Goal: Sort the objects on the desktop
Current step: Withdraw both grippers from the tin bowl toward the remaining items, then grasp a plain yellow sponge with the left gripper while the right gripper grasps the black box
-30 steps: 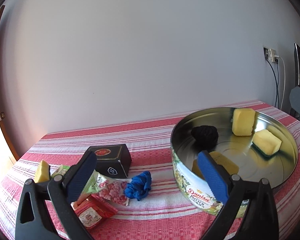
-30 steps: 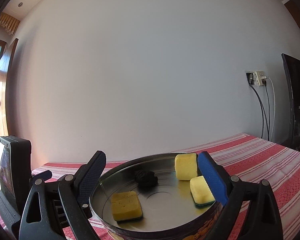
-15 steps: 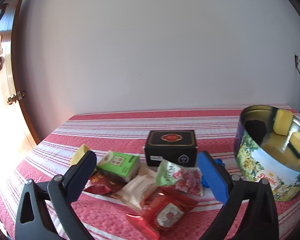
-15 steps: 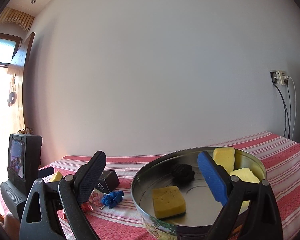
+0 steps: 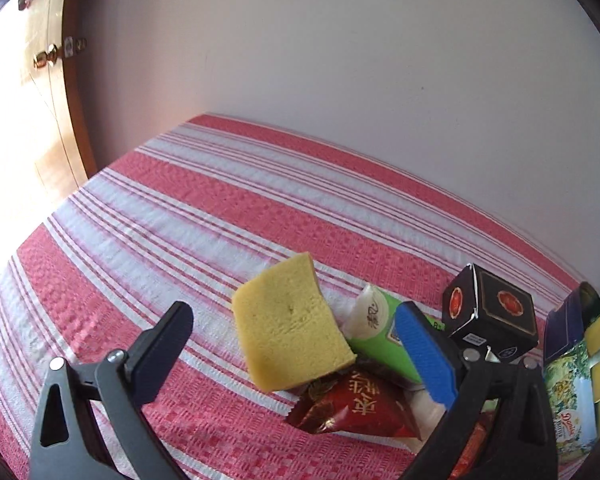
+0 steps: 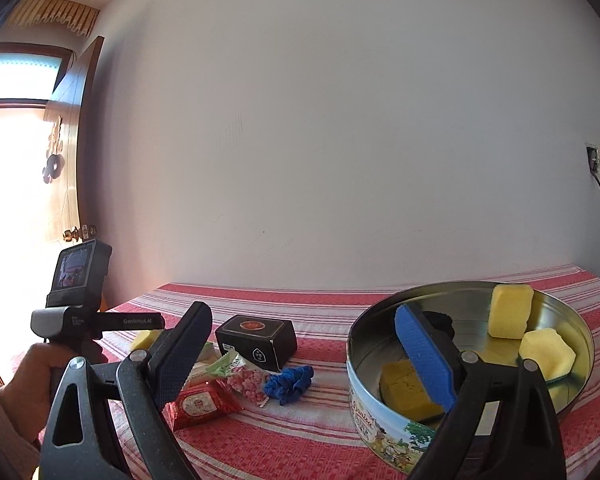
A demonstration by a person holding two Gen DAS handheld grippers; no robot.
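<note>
1. The left gripper [image 5: 300,354] is wide open and holds nothing.
2. A yellow sponge [image 5: 290,326] leans on the snack packets [image 5: 356,404] between its fingers.
3. The right gripper [image 6: 302,354] is wide open and empty, near the round tin [image 6: 384,408].
4. Three more sponges [image 6: 510,316] sit inside the tin.

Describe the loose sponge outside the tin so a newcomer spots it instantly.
Start at the round cookie tin on the striped tablecloth, then go left to the snack-packet pile. The yellow sponge leans on that pile's left edge: plain, unprinted foam, nearest the door.
</note>
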